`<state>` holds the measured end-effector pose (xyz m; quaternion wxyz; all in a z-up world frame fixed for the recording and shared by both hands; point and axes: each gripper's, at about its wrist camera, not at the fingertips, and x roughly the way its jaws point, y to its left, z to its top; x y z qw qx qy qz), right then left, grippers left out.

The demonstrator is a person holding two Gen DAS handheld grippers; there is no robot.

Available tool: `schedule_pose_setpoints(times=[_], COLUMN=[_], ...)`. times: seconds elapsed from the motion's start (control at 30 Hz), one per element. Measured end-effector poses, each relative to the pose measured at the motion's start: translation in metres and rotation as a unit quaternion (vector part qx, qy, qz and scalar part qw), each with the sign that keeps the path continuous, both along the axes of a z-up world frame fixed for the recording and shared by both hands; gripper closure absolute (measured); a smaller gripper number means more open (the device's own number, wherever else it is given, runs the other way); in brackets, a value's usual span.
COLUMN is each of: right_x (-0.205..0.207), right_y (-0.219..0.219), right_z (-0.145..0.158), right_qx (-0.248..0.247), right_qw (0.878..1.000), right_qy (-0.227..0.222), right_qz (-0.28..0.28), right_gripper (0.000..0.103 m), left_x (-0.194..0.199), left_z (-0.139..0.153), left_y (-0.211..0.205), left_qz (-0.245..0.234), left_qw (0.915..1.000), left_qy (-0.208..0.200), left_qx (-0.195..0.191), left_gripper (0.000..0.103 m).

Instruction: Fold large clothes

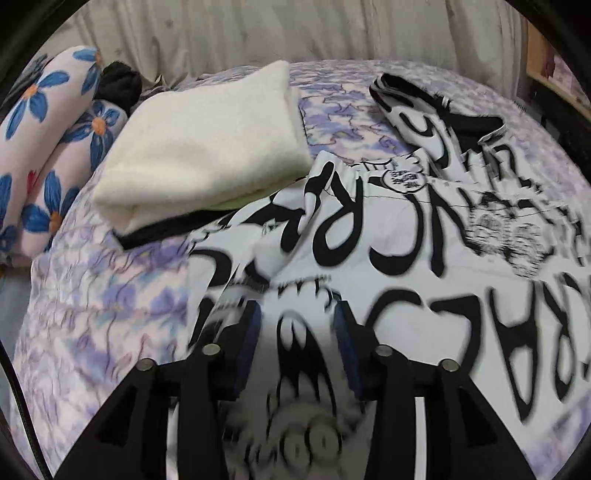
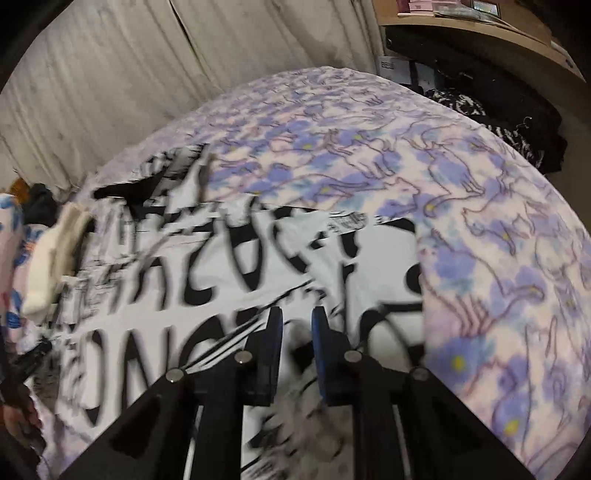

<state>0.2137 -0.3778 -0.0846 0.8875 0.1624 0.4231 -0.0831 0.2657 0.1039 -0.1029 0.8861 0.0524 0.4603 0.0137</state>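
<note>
Open bedspread (image 2: 498,206) lies clear to the right of the printed garment (image 2: 229,273) and beyond it. On the left, a folded cream towel (image 1: 207,147) overlaps the garment's edge. Floral pillows (image 1: 48,147) and a curtain (image 1: 258,29) close off that side and the back.

Dim, soft light; motion-blurred foreground; fisheye-warped, dark edges.

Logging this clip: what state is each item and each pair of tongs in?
Black-and-white printed garment: spread out, rumpled, unfolded.
Cream towel: folded, overlapping the garment's edge.
Floral bedding: rolled up.
Left tongs: open over the garment.
Right tongs: nearly shut; grip unclear.
</note>
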Motion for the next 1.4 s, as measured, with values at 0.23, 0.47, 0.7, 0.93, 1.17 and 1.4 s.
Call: schedule_pose_setpoints(times=[0.23, 0.47, 0.7, 0.93, 1.17, 1.4], right_x=[-0.045, -0.083, -0.101, -0.063, -0.022, -0.031], right_y=[0.042, 0.066, 0.096, 0.143, 0.131, 0.02], right_z=[0.004, -0.006, -0.002, -0.011, -0.036, -0.042], right_qx=[0.066, 0.104, 0.071, 0.058, 0.006, -0.035], right_qw=[0.997, 0.993, 0.993, 0.989, 0.994, 0.999], right_qy=[-0.013, -0.013, -0.025, -0.024, 0.001, 0.013], right_qz=[0.047, 0.063, 0.089, 0.135, 0.109, -0.023], right_gripper=[0.06, 0.055, 0.052, 0.052, 0.052, 0.063], left_x=[-0.076, -0.134, -0.162, -0.116, -0.03, -0.014], left_z=[0.031, 0.032, 0.035, 0.014, -0.023, -0.034], left_y=[0.02, 0.036, 0.018, -0.015, 0.017, 0.037], left_qz=[0.002, 0.022, 0.006, -0.023, 0.023, 0.012], left_qw=[0.9964, 0.9881, 0.9891, 0.9945, 0.9981, 0.9986], left_qy=[-0.009, -0.008, -0.04, -0.064, -0.015, -0.035], left_qx=[-0.084, -0.152, -0.142, -0.079, -0.056, -0.037], left_gripper=[0.046, 0.044, 0.043, 0.043, 0.048, 0.052])
